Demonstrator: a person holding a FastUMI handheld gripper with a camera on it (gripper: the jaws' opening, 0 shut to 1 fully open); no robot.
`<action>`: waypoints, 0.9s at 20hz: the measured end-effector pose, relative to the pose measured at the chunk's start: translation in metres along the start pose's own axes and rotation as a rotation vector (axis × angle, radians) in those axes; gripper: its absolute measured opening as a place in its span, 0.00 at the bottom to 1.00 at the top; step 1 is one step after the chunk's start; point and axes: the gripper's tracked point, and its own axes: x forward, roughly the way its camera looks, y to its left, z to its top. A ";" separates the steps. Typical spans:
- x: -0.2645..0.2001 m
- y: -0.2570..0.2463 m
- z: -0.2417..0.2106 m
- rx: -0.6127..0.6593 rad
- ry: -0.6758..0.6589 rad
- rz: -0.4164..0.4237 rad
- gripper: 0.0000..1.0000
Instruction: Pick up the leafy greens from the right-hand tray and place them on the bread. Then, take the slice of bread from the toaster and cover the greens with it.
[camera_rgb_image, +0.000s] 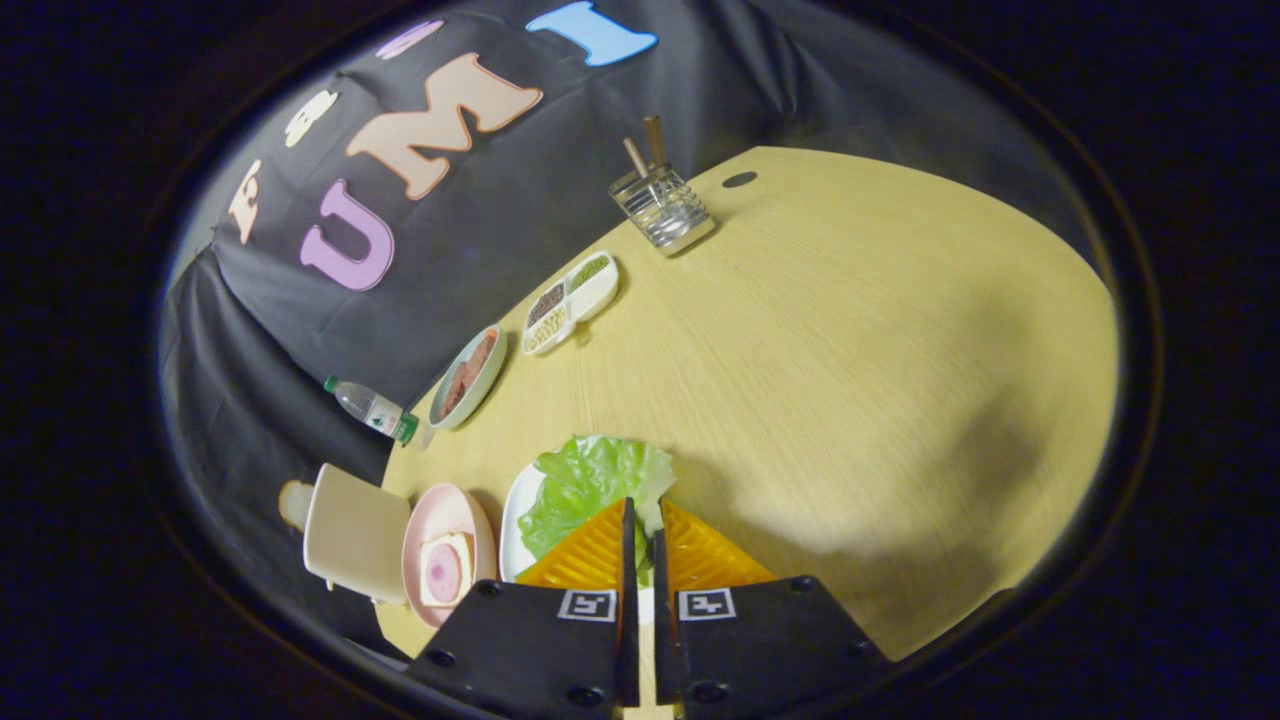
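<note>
Gripper (643, 515) pitched down over the near edge of the table (860, 380), fingers almost closed, a thin gap left between them. The lettuce (590, 480) lies right at the fingertips and just ahead of them, a strip of leaf showing in the gap; whether both fingers press on it, cannot tell. The leaf rests on a white tray (515, 525) whose rim shows left of the fingers. Working left to right: furthest left of the fingers, a cream toaster (355, 535) with a slice of bread (294, 503) sticking out of its far side. Just beside it, between toaster and white tray, a pink plate (445, 530) holding bread with a round pink slice on top (444, 570). Beyond these and still left of the fingers, a plastic bottle (372, 408) lying at the table edge, then an oval dish (468, 376) of brown food, then a divided tray (570, 300) with grains in separate compartments. Well beyond the fingers, near the far edge, a wire rack (663, 205) with two wooden handles upright in it. Nothing stands between fingers and lettuce. To the right of the fingers, pale wood tabletop with a broad soft shadow across it. Black cloth wall behind the table.
</note>
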 end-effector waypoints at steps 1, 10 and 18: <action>-0.003 0.003 0.003 0.006 -0.005 0.004 0.07; -0.031 0.098 0.016 0.064 -0.062 0.148 0.06; -0.053 0.227 -0.027 -0.011 -0.026 0.312 0.06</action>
